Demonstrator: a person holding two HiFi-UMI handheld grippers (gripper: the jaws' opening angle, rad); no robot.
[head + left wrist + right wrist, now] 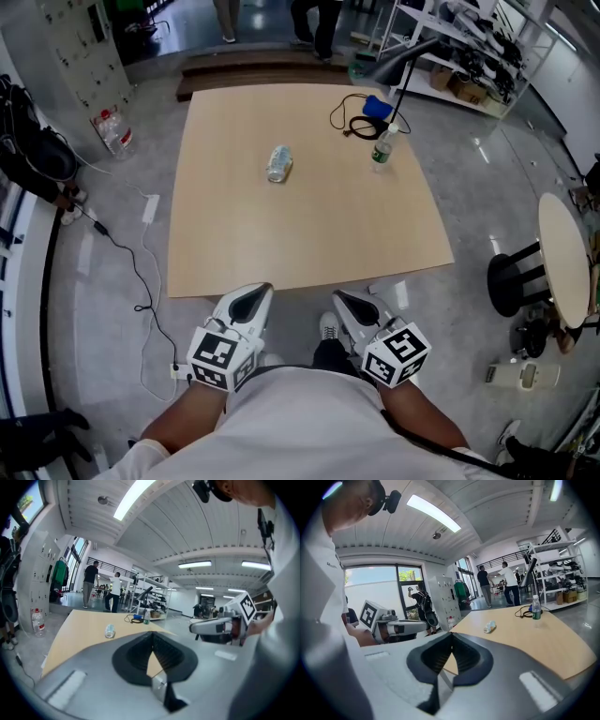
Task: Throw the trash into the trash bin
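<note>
Left tool [255,294], right tool [345,300] closed, empty; only head view shows seemingly round table [564,255].

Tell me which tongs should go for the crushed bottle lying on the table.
Left, probably: the left tongs are almost in line with the crushed bottle, while the right tongs stand further to its right. Both are shut.

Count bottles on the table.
2. A crushed plastic bottle lies near the table's middle; an upright green-labelled bottle stands far right, beside the black cable. None seems hidden.
</note>
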